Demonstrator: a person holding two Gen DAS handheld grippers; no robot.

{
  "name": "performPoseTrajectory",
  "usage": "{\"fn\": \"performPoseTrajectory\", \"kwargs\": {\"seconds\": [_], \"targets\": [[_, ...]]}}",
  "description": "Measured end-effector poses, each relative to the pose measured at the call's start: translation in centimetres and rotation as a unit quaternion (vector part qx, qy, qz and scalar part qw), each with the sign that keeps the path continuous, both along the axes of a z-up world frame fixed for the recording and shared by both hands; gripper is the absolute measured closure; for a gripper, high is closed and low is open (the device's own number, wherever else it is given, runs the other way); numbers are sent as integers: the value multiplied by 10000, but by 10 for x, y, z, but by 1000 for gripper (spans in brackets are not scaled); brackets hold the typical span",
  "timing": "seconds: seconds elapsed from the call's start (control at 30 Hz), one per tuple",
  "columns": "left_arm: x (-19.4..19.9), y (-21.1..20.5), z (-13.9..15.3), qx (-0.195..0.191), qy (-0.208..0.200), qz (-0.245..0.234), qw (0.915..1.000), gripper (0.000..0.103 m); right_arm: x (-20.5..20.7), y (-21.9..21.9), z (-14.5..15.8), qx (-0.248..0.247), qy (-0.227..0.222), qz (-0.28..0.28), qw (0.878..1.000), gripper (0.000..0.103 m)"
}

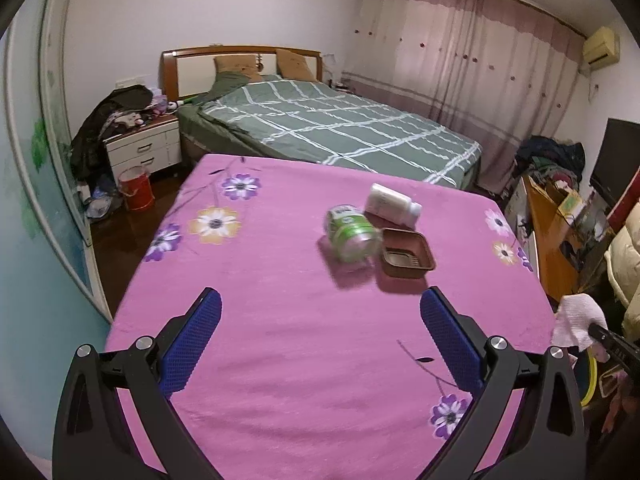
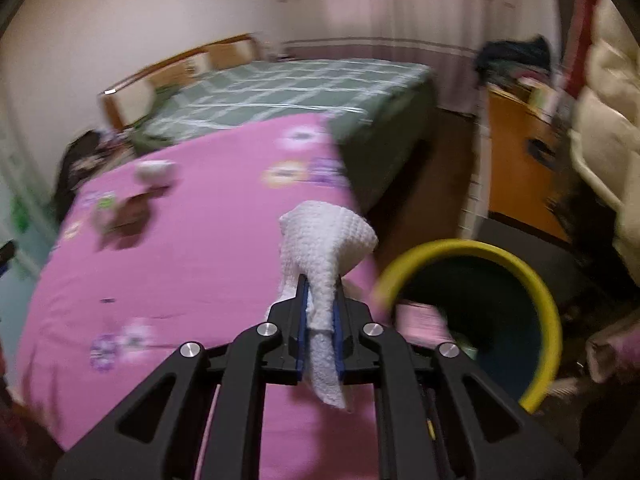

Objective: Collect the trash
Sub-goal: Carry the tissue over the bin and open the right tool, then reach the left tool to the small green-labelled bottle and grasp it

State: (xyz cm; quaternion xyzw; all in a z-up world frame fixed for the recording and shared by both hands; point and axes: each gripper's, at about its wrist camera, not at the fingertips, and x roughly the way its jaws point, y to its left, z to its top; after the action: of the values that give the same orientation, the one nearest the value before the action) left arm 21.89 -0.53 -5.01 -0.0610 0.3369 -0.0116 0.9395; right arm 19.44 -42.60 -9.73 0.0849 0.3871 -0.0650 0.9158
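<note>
Here crumpled tissue [image 2: 326,252] runs lengthwise through right tool [image 2: 320,284].

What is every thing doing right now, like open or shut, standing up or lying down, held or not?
Left gripper: open, empty, above the pink cloth.
Right gripper: shut on the paper towel.
Paper towel: crumpled, held in the air.
Green can: lying on its side.
White bottle: lying on its side, cap on.
Brown tray: upright, looks empty.
Yellow-rimmed bin: open, beside the table.
</note>
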Motion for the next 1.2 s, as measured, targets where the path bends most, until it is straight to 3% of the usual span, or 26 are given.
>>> {"fn": "performPoseTrajectory", "kwargs": {"seconds": [0.13, 0.3, 0.37, 0.63, 0.83, 1.07, 1.2], "targets": [[12, -17, -6, 67, 70, -93, 9999, 5, -5, -48, -20, -61, 192, -702, 9973, 88], [28, -32, -12, 220, 158, -121, 9996, 5, -12, -79, -33, -82, 242, -1186, 9926, 55], [37, -34, -15, 230, 221, -117, 9994, 5, -14, -83, -32, -128, 192, -1249, 9919, 51], [88, -32, -33, 266, 467, 234, 9983, 5, -14, -84, -31, -116, 85, -1214, 9925, 51], [143, -23, -47, -3, 797, 374, 9961, 6, -9, -84, -34, -16, 96, -1142, 9934, 51], [190, -33, -71, -45, 1295, 455, 9905, 21, -3, -87, -37, 15, 161, -1151, 9932, 51], [208, -30, -82, 38, 1481, 680, 9866, 25, -2, -85, -39, 14, 191, -1110, 9936, 51]]}}
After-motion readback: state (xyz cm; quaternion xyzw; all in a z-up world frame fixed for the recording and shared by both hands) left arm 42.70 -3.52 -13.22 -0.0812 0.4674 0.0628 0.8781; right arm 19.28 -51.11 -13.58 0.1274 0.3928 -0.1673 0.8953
